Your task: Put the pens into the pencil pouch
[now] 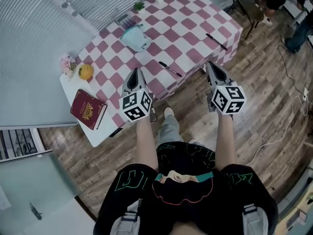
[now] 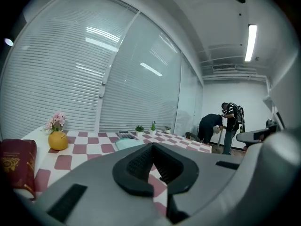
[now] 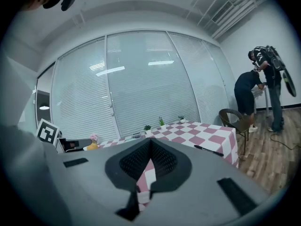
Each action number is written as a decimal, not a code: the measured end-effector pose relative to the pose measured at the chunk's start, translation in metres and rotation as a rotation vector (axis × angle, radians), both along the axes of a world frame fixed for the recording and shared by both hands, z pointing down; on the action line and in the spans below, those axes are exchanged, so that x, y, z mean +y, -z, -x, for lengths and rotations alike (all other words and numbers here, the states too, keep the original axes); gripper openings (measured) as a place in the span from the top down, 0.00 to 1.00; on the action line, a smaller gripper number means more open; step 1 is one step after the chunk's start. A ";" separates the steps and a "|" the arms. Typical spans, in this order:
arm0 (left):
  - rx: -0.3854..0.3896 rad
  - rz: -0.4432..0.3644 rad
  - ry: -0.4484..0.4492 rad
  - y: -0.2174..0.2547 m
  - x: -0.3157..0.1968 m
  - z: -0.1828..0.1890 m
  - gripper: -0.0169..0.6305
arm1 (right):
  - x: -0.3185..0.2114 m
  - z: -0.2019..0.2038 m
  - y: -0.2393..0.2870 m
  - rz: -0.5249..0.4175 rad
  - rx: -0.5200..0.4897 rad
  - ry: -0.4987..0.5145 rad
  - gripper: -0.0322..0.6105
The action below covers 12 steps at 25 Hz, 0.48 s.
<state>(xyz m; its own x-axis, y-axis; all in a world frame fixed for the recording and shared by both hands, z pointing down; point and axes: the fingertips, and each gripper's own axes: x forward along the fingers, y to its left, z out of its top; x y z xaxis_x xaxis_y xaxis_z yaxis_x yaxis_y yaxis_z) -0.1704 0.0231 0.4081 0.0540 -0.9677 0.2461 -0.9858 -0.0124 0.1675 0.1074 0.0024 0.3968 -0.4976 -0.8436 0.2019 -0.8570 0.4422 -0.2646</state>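
Pressed together and empty: left gripper and right gripper, at near edge of checked table. Lying on cloth: one pen, second pen, both apart from pale blue pouch. At left end: red book, orange vase.

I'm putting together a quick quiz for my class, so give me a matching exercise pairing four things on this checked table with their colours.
Things:
1. pencil pouch
2. book
3. round vase
4. pen

Colours:
A. black
B. orange
C. pale blue
D. dark red

Pairs: 1-C; 2-D; 3-B; 4-A
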 end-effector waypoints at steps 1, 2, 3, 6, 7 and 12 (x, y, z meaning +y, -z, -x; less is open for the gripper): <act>0.005 0.005 -0.001 -0.001 -0.012 0.003 0.98 | -0.013 0.004 0.001 0.003 0.003 0.000 0.97; 0.006 0.007 -0.006 -0.001 -0.024 0.006 0.98 | -0.027 0.011 0.003 0.002 0.005 0.003 0.97; 0.008 0.009 -0.012 -0.001 -0.036 0.009 0.98 | -0.040 0.020 0.005 -0.002 0.007 0.011 0.97; 0.022 0.024 -0.004 -0.007 -0.060 0.028 0.98 | -0.069 0.054 0.002 -0.003 0.026 0.059 0.97; 0.027 0.029 0.006 -0.009 -0.065 0.036 0.98 | -0.077 0.066 -0.001 0.003 0.032 0.075 0.97; 0.064 0.022 0.058 -0.014 -0.088 0.085 0.98 | -0.114 0.121 -0.009 0.024 0.067 0.136 0.97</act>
<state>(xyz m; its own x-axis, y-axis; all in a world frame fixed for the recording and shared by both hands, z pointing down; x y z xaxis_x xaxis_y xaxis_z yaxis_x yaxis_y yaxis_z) -0.2554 -0.0647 0.4226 0.0140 -0.9642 0.2647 -0.9719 0.0491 0.2302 -0.0136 -0.1121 0.4060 -0.5913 -0.7641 0.2578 -0.8060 0.5493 -0.2205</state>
